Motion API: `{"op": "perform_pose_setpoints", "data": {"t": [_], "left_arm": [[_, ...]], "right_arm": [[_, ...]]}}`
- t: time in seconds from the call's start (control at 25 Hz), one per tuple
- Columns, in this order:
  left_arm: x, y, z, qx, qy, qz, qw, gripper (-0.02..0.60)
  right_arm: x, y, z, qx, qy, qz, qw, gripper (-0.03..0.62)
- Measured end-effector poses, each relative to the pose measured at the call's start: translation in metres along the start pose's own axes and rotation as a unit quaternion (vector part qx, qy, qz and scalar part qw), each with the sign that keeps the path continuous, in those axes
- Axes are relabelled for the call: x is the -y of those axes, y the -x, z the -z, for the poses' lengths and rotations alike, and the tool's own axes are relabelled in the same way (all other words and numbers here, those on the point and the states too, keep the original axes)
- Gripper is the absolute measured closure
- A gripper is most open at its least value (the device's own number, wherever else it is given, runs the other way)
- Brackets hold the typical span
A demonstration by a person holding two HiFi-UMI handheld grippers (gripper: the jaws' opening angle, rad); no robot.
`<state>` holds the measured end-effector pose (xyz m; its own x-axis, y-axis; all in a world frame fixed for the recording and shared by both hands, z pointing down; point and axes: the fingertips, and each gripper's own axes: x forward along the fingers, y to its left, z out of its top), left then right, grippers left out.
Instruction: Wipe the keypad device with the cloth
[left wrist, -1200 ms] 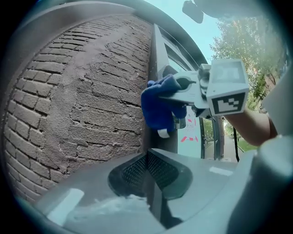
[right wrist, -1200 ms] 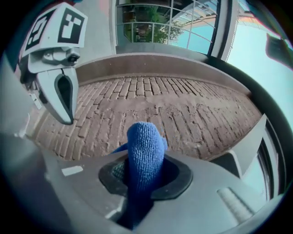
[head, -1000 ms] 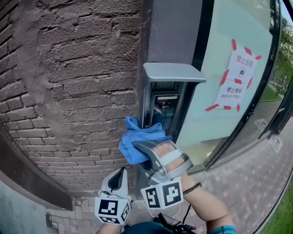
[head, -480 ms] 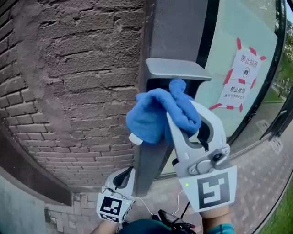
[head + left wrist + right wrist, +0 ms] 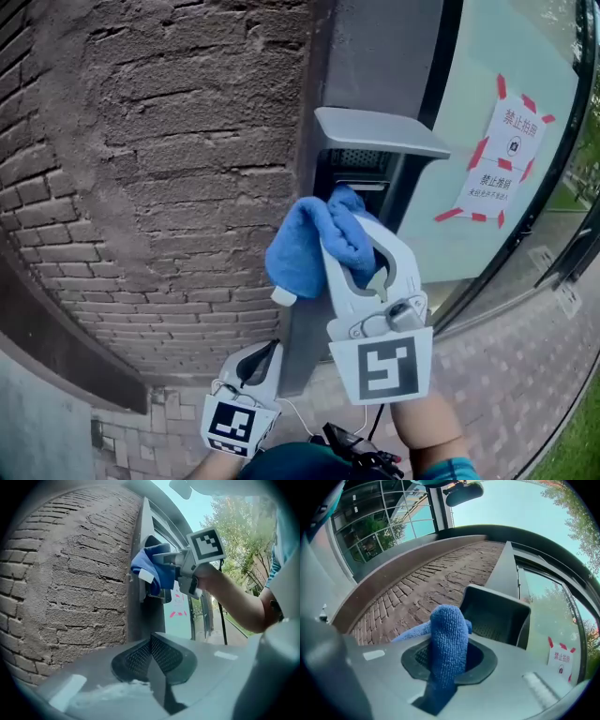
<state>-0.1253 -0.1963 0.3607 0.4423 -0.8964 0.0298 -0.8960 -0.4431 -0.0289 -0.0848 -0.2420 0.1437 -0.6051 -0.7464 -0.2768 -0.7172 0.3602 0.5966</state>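
Right gripper (image 5: 352, 246) clamps blue cloth (image 5: 305, 246) against keypad device (image 5: 361, 173).

In front of me the carrier is a dark grey pillar (image 5: 375, 56), standing between the brick wall (image 5: 159, 150) and the glass pane (image 5: 469, 234). The keypad device (image 5: 380, 136) is fixed straight onto that pillar, its 1 flat grey hood jutting out at the top with a grille just beneath. Below me the floor (image 5: 506, 375) runs along the glass. It looks like brick paving, though my view is warped there.
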Motion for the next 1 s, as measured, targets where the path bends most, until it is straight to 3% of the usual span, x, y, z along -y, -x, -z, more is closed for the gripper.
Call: {"op": "perform_pose_setpoints", "data": {"t": [0.2,0.4,0.48,0.6,0.72,1.0], "left_arm": [[-0.004,-0.007,0.002,0.002,-0.015,-0.018,0.9997,0.591],[0.005,-0.016,0.006,-0.004,-0.011,-0.007,0.9999,0.591],[0.005,-0.016,0.002,0.002,-0.009,-0.013,0.9999,0.591],[-0.002,-0.014,-0.016,0.026,-0.01,-0.045,0.9986,0.591],[-0.012,-0.01,-0.05,0.065,-0.02,-0.079,0.9945,0.591],[-0.032,-0.006,-0.135,0.128,-0.066,-0.129,0.9811,0.591]], "right_arm": [[-0.038,0.013,0.054,-0.07,-0.014,-0.05,0.996,0.526],[-0.047,0.025,0.063,-0.076,-0.026,-0.097,0.992,0.526],[-0.027,0.028,0.043,-0.053,-0.035,-0.082,0.995,0.526],[0.023,0.031,0.011,-0.03,-0.071,-0.007,0.997,0.526],[0.063,0.024,-0.026,0.029,-0.037,0.048,0.998,0.526],[0.06,0.002,-0.026,0.052,-0.036,0.05,0.997,0.526]]}}
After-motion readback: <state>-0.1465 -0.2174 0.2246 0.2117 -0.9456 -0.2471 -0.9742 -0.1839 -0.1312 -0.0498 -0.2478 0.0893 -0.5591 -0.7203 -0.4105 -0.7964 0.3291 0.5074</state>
